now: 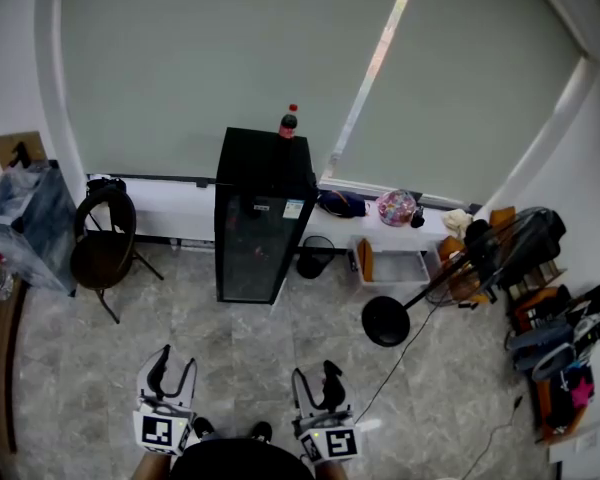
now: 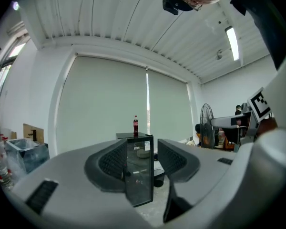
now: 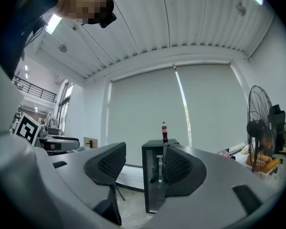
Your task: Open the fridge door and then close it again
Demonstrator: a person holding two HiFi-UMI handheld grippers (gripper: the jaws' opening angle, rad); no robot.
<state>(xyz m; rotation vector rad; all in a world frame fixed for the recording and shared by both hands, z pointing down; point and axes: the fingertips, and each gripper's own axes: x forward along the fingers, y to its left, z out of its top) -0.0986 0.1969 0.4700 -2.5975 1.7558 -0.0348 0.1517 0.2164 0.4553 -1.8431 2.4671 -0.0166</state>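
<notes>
A small black fridge [image 1: 255, 228] with a glass door stands shut against the window ledge, far ahead across the floor. A cola bottle [image 1: 288, 121] stands upright on its top. My left gripper [image 1: 175, 368] and right gripper [image 1: 317, 380] are held low at the bottom of the head view, side by side and far from the fridge. Both point level at it. The left gripper view frames the fridge [image 2: 139, 173] and bottle [image 2: 136, 126] between the parted jaws of the left gripper [image 2: 142, 163]. The right gripper [image 3: 143, 163] is open too, with the fridge [image 3: 155, 180] beyond it. Nothing is between either pair of jaws.
A black chair [image 1: 105, 248] stands left of the fridge, and a dark bin [image 1: 317, 256] and a white crate [image 1: 395, 266] to its right. A floor fan [image 1: 460, 268] with a round base [image 1: 385, 320] leans at the right amid clutter. A cable [image 1: 400, 368] crosses the tiles.
</notes>
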